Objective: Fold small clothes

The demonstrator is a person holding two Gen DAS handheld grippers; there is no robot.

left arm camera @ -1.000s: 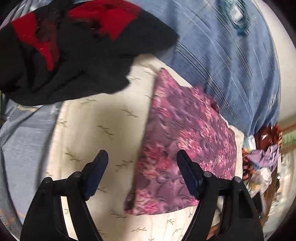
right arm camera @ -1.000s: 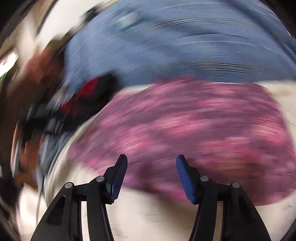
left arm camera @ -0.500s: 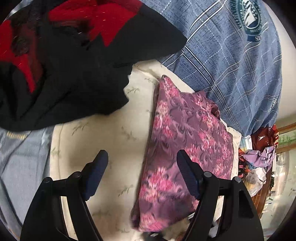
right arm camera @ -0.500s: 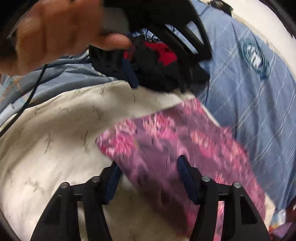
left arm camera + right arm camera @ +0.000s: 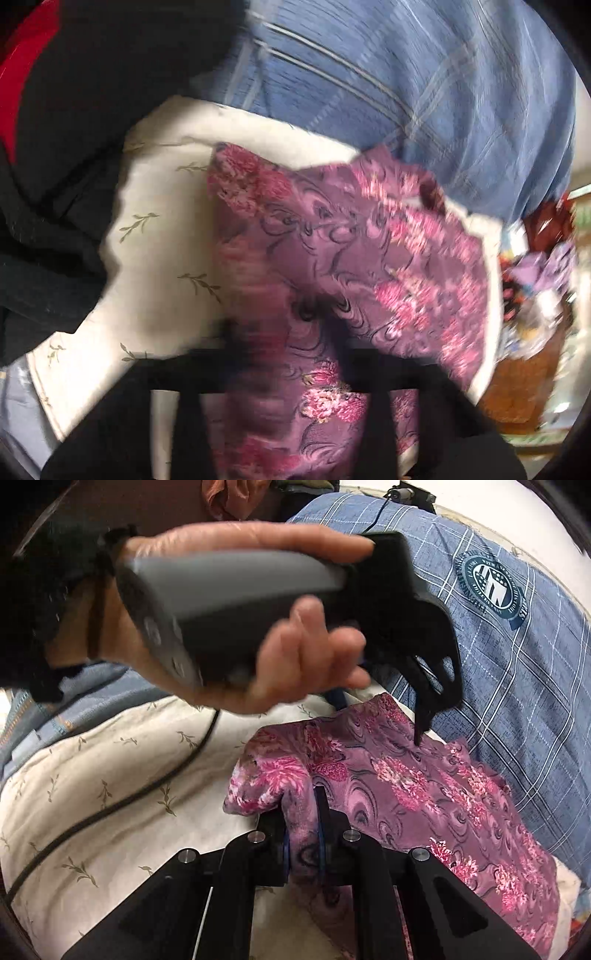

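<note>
Since the earlier frames, both grippers' jaws are closing onto the purple floral cloth (image 5: 406, 786) at centre frame on the cream sheet (image 5: 92, 775), right gripper (image 5: 303, 845) pinching its bunched corner, left gripper (image 5: 421, 734) clamping its far edge, which might slip.

Beneath me spread a cream sheet (image 5: 92, 775) printed with small olive sprigs. A blue plaid blanket (image 5: 517, 672) bearing a round crest lay beyond it. At the far edge, blurred wooden furniture (image 5: 517, 387) held colourful clutter (image 5: 535, 280).
</note>
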